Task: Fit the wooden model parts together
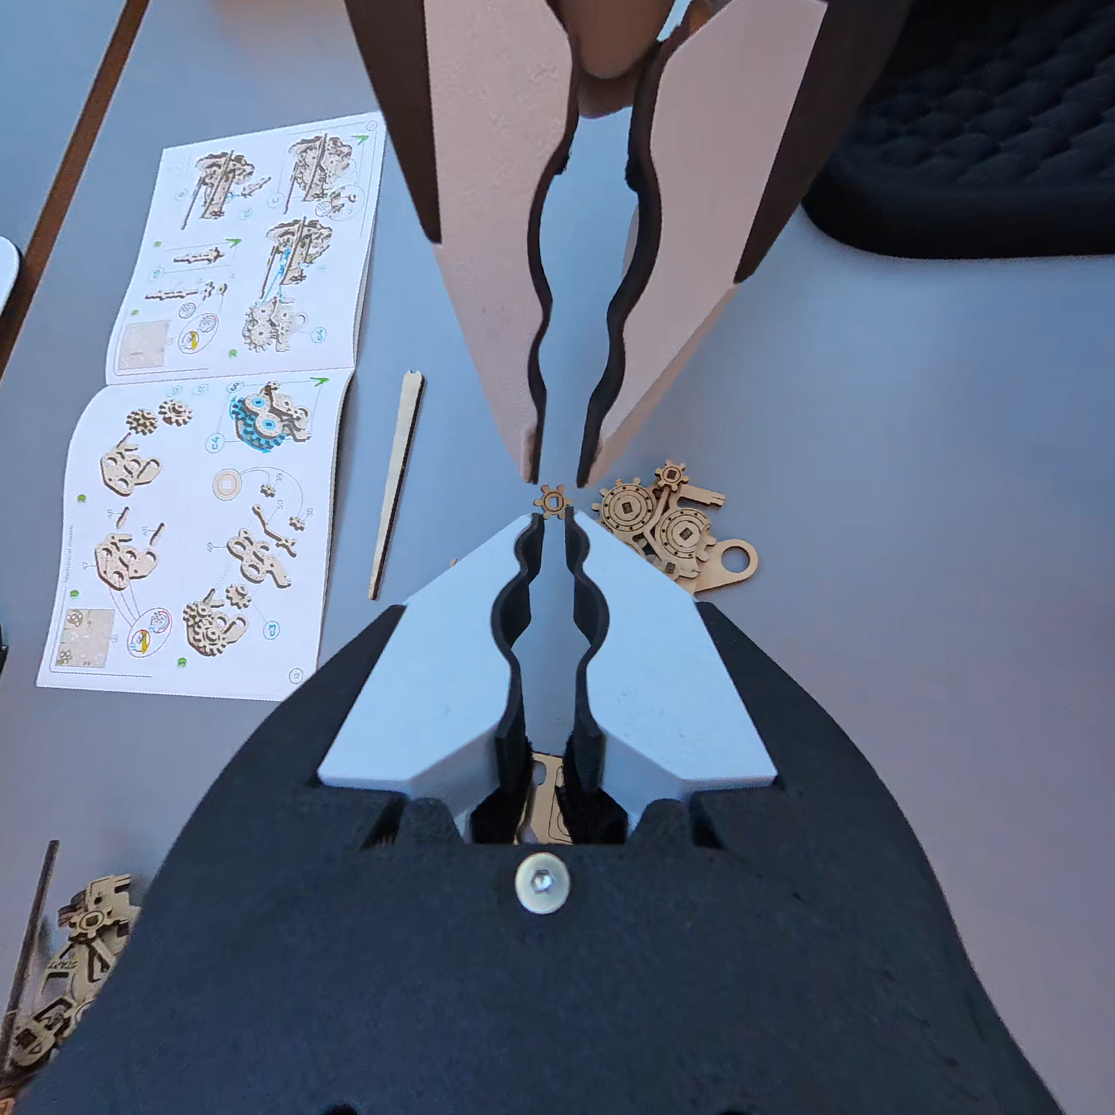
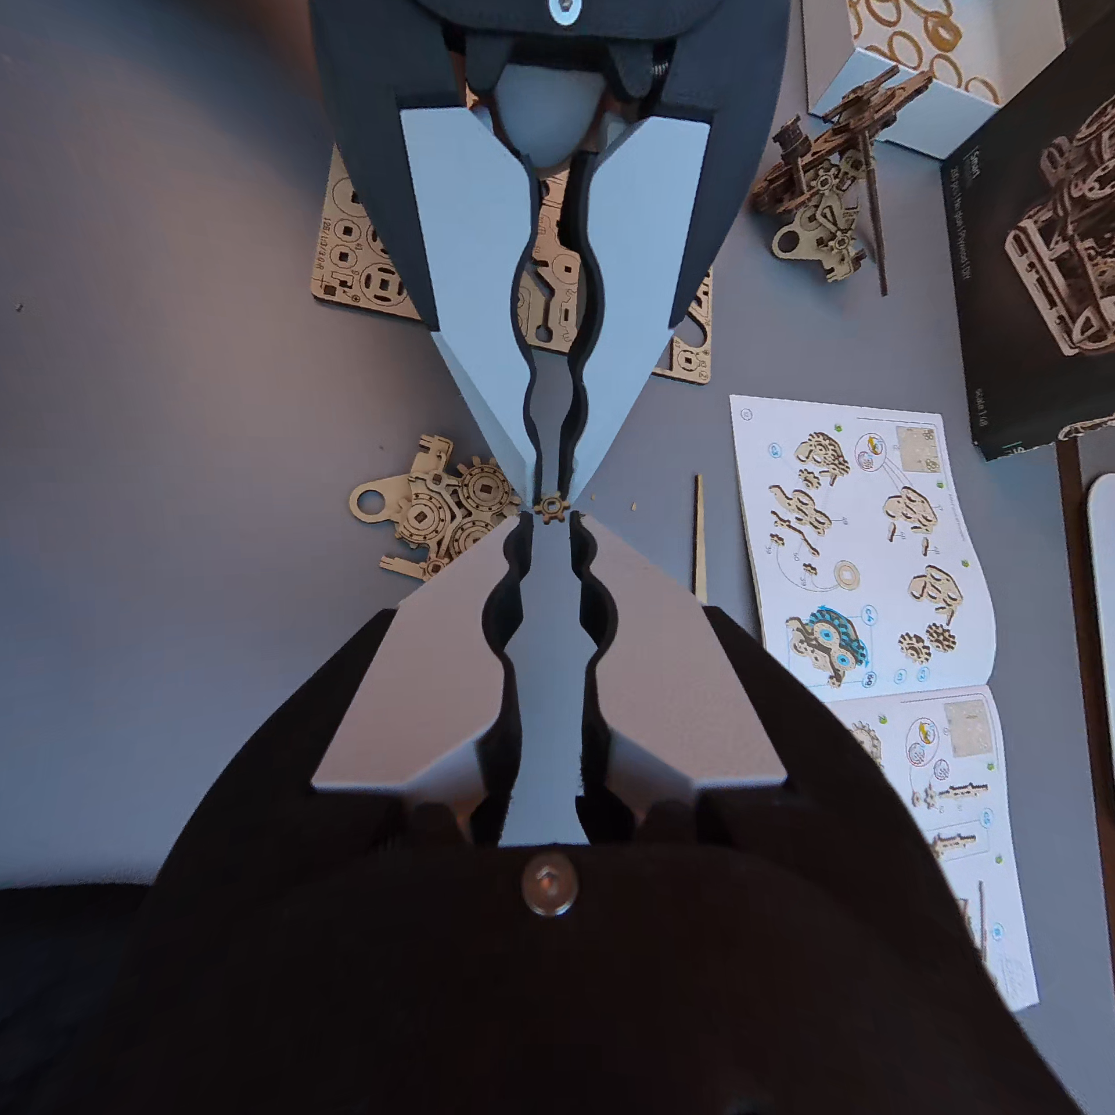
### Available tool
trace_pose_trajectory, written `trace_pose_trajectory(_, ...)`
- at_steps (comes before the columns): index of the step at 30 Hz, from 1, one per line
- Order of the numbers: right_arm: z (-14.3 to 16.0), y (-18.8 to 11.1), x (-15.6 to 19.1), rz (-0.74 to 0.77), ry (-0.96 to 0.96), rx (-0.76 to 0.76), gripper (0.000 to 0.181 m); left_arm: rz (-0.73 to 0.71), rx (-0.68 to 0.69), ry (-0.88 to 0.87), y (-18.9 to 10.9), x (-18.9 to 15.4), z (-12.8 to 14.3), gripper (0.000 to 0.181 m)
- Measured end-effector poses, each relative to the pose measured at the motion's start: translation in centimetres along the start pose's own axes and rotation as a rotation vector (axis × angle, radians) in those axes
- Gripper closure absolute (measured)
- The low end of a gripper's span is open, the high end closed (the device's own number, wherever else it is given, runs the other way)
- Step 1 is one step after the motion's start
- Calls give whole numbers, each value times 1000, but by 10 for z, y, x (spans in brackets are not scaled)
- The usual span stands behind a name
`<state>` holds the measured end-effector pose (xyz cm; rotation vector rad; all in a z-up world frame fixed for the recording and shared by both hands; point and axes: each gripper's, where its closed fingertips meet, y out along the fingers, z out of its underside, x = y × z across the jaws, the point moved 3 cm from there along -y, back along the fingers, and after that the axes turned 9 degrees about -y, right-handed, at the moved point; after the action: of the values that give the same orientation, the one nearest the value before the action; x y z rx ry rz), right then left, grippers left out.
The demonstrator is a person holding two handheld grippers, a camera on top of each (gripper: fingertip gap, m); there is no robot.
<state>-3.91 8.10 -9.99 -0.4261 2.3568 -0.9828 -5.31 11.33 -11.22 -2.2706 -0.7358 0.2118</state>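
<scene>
- Left wrist view: my left gripper (image 1: 554,520) is nearest, jaws open a small way, with the little wooden gear (image 1: 552,501) between its tips; I cannot tell if they pinch it. The wooden gear assembly (image 1: 670,531) lies just right of them.
- Right wrist view: my right gripper (image 2: 551,517) has jaws a little open, holding nothing. The gear (image 2: 551,508) sits just past the tips, the left gripper (image 2: 549,476) facing.

Grey table (image 1: 905,482) with a tiny wooden gear (image 1: 552,501) mid-scene, gear assembly (image 1: 663,531) just right of it, open instruction booklet (image 1: 229,422) and a wooden stick (image 1: 395,482) left.
</scene>
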Motion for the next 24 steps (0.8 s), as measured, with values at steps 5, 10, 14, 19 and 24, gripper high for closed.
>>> trace_pose_trajectory(5,2,5,2,6,-22,22,173,10,9,4,-1,-2,1,176)
trace_pose_trajectory(10,0,5,4,0,-26,8,175,25,15,7,-1,-4,1,176)
trace_pose_trajectory(14,0,7,4,9,-34,11,173,32,22,6,0,-4,3,176)
trace_pose_trajectory(19,0,7,7,8,-69,17,176,48,25,-2,0,-6,4,176)
trace_pose_trajectory(24,-3,4,6,12,-42,-14,176,111,-3,-40,-3,-7,3,170)
